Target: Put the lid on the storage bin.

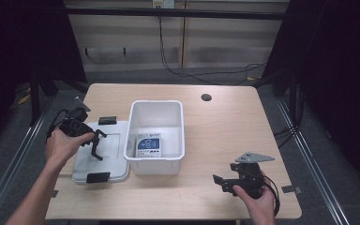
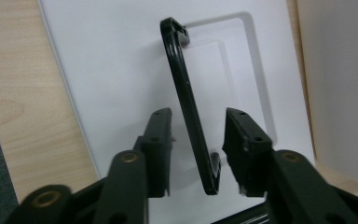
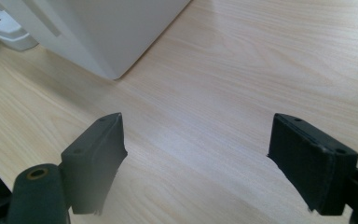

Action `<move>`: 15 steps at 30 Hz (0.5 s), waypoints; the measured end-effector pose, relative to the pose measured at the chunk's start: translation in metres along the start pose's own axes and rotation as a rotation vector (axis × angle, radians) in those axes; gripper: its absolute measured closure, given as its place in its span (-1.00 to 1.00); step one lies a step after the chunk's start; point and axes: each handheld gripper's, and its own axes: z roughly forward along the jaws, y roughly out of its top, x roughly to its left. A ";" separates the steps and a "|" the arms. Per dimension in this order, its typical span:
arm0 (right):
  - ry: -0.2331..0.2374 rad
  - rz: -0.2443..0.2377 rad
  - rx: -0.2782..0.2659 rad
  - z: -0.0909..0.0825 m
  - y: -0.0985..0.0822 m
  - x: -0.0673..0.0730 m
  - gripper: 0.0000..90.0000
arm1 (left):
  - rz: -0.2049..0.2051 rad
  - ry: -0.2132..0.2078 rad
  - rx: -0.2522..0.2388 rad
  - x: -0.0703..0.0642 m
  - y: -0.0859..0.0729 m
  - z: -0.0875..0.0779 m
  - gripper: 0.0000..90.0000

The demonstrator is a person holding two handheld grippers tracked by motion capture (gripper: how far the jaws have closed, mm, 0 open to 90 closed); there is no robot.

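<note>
left gripper point(image 2: 197, 140) over wooden table point(image 1: 225, 122)

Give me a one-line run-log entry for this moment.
left gripper: fingers either side of lid handle, not yet pressing | right gripper: open, empty, over table | lid: flat beside bin

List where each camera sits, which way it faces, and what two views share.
High view: above the person's side, facing forward and down on the table; both forearms and hands enter from below.
Left gripper view: rides the left gripper, looking down at the white lid, its black handle between the jaws.
Right gripper view: rides the right gripper, facing along the tabletop toward the white bin.
Shared: lid and handle show in the high and left gripper views.
</note>
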 end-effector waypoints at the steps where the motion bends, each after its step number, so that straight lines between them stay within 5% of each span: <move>1: 0.001 -0.001 0.001 0.000 0.000 0.000 -0.61 | -0.009 0.000 0.005 0.000 0.001 0.000 0.45; 15: 0.011 -0.002 0.019 0.002 0.000 0.000 -0.61 | -0.040 0.042 0.079 -0.009 0.009 0.021 0.70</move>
